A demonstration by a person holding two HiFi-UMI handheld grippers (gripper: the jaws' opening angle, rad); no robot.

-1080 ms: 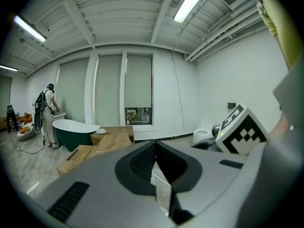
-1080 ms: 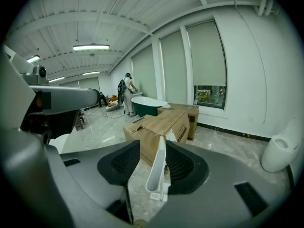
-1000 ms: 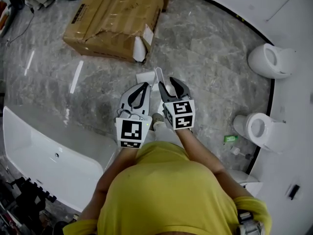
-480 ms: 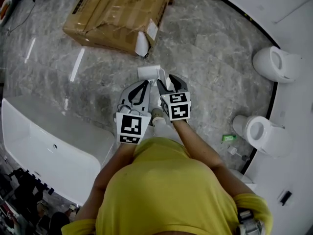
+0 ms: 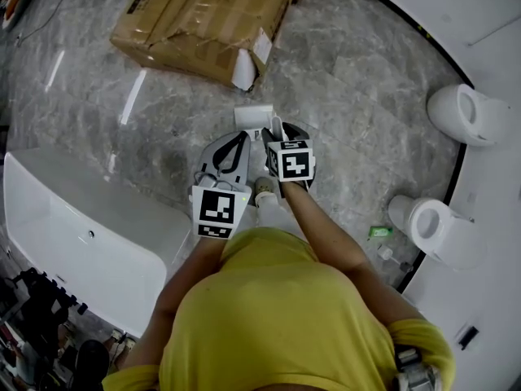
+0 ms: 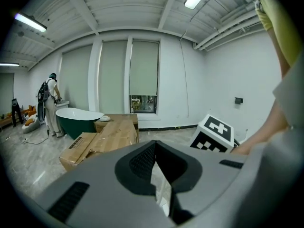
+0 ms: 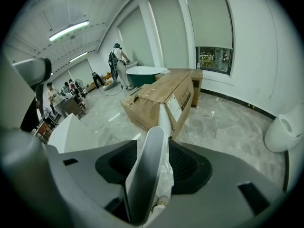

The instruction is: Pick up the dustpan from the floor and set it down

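The white dustpan (image 5: 252, 116) stands on the grey marble floor just ahead of the person's feet, its long handle (image 5: 275, 126) rising toward me. My right gripper (image 5: 278, 134) points steeply down over it, and its jaws are opening. In the right gripper view the white handle (image 7: 147, 175) runs up between those jaws, with dark pad showing on both sides of it. My left gripper (image 5: 241, 140) hangs just left of the dustpan, fingertips together and nothing in it. In the left gripper view the jaws of the left gripper (image 6: 154, 143) meet at the tip.
A torn cardboard box (image 5: 203, 23) lies on the floor beyond the dustpan. A white bathtub (image 5: 73, 243) stands at the left. Two white toilets (image 5: 472, 112) (image 5: 435, 226) line the curved right wall, with a small green item (image 5: 379, 231) nearby. People (image 7: 118, 63) stand far off.
My right gripper has sunk toward the floor and tipped more steeply down along the handle. The left gripper has dropped a little beside it.
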